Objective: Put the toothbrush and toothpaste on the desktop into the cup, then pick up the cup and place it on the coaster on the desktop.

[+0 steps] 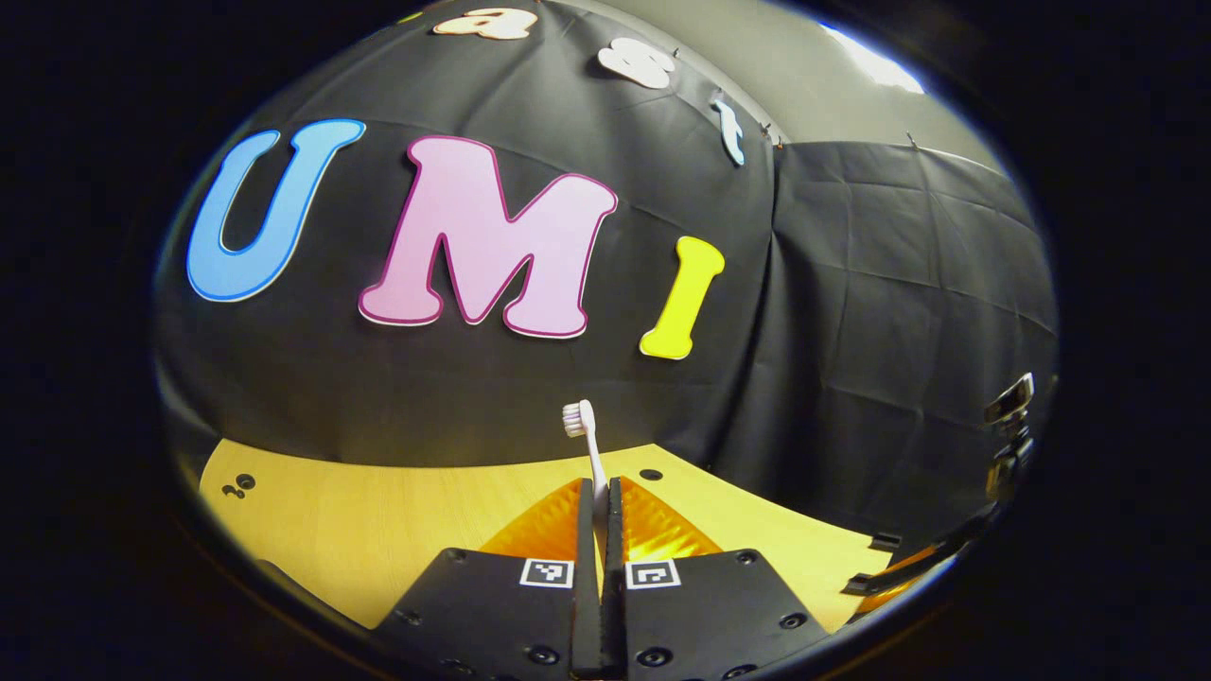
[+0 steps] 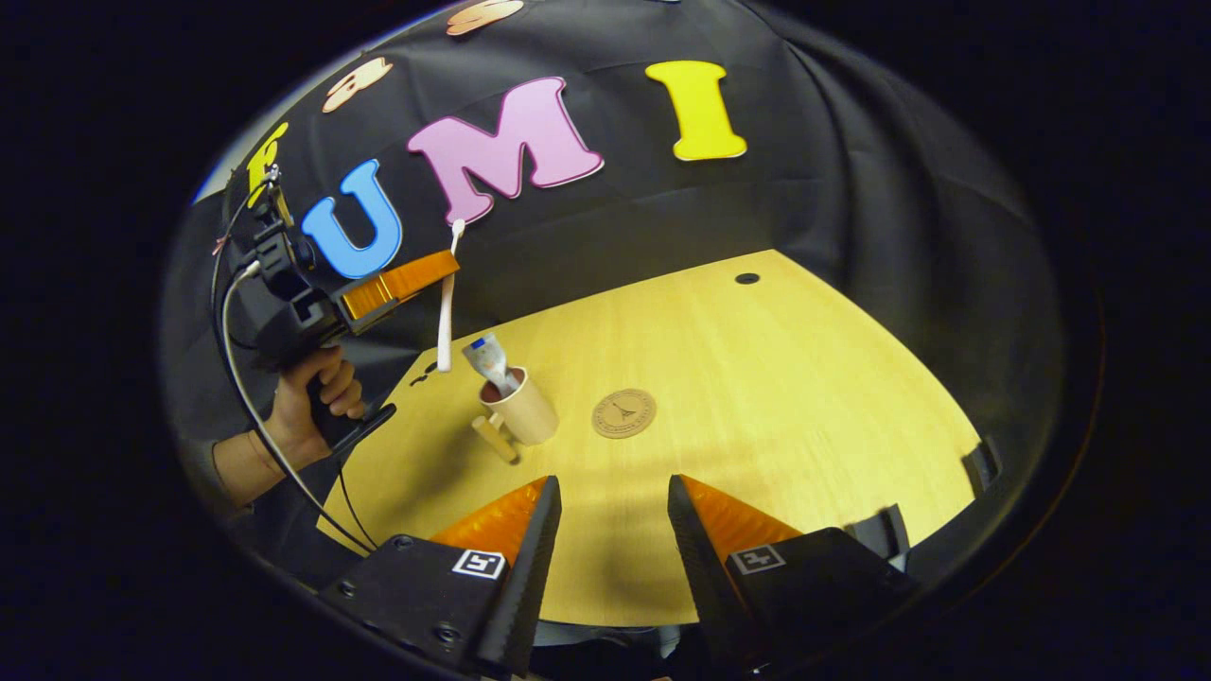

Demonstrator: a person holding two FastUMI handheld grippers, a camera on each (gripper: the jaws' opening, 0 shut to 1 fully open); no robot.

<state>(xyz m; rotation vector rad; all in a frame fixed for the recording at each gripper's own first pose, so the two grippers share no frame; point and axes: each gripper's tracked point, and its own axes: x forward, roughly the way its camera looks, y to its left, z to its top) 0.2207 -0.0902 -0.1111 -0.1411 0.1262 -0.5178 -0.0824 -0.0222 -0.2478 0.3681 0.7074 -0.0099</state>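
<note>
The wooden tabletop (image 2: pixel 757 397) was mostly bare. The left tool (image 2: pixel 452 268) pinched the toothbrush (image 2: pixel 445 312) upright, up and left of the cup (image 2: pixel 523 409), which held the toothpaste (image 2: pixel 490 362); the right tool (image 2: pixel 613 515) hung spread, nearer.

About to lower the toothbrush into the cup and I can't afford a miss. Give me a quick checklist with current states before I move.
1. Left gripper clamped on the toothbrush: ok, both fingers press on its handle.
2. Toothbrush clear of the desktop: ok, it hangs in the air, bristles up.
3. Toothbrush lined up over the cup: not ok, it sits up and to the left of the rim in the right gripper view.
4. Toothpaste in the cup: ok, leaning out of it.
5. Coaster free: ok.
6. Right gripper free for the cup: ok, open.
</note>
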